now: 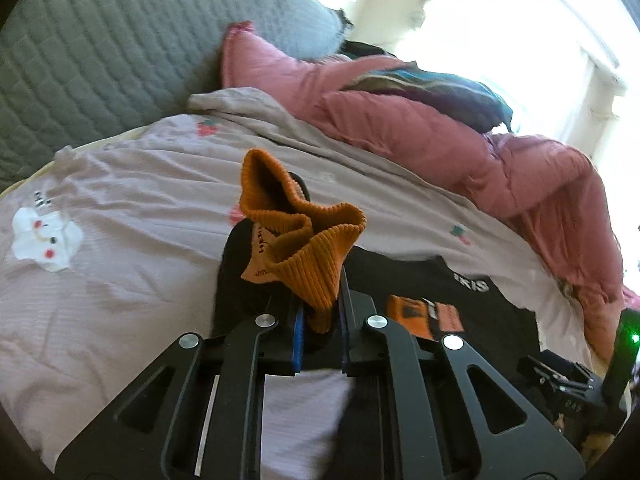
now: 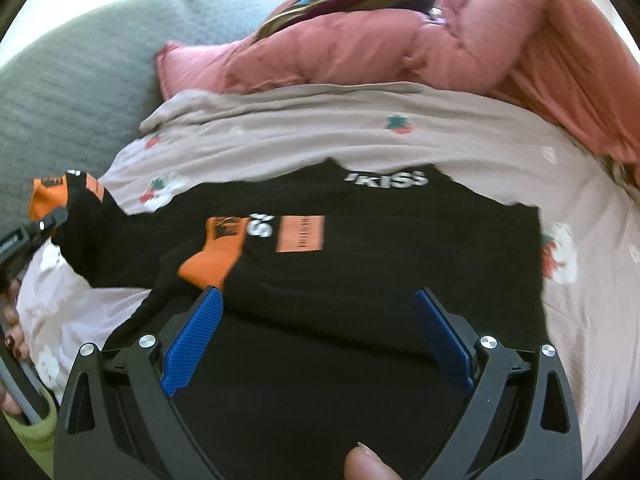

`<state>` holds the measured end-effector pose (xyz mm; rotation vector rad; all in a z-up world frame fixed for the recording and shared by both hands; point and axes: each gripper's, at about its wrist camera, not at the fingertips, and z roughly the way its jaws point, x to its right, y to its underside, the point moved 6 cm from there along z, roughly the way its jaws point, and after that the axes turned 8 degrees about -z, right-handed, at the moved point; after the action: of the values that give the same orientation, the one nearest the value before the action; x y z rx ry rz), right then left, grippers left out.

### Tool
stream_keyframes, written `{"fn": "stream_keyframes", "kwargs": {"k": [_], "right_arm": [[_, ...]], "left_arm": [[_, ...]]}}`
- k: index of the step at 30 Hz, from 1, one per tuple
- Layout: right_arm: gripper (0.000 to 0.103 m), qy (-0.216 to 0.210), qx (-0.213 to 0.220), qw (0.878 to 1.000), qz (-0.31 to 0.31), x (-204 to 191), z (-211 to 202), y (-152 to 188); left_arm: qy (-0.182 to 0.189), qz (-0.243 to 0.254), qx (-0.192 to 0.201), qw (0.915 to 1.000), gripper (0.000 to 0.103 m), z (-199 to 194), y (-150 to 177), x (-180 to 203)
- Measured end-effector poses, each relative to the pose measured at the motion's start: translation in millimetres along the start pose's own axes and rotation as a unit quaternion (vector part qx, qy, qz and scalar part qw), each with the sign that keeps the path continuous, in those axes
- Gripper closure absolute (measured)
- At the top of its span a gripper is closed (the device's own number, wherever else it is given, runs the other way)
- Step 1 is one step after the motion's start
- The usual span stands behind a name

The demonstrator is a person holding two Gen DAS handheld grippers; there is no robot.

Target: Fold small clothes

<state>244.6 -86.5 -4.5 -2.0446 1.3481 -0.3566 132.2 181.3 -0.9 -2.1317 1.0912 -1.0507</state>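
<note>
Left gripper pinching the orange ribbed cuff of the black garment, lifting that sleeve off the strawberry-print bedsheet, right gripper hovering with jaws spread wide over the garment lying flat, holding nothing.

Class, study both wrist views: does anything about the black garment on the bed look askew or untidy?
Yes. The black garment lies mostly flat, but one sleeve is lifted off the bed: its orange cuff is bunched and crumpled in the shut left gripper. The right gripper hovers open over the garment's body.
</note>
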Motion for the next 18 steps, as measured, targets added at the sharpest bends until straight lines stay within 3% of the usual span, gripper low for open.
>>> {"fn": "stream_keyframes", "kwargs": {"k": [10, 18], "right_arm": [[0.008, 0.010, 0.013, 0.999, 0.052, 50.2, -21.9, 17.2], [0.008, 0.020, 0.022, 0.996, 0.086, 83.8, -33.0, 25.2]], "left_arm": [[0.040, 0.062, -0.044, 0.9964, 0.097, 13.4, 35.5, 72.0], [0.071, 0.113, -0.088, 0.9872, 0.097, 35.5, 70.5, 123.3]]}}
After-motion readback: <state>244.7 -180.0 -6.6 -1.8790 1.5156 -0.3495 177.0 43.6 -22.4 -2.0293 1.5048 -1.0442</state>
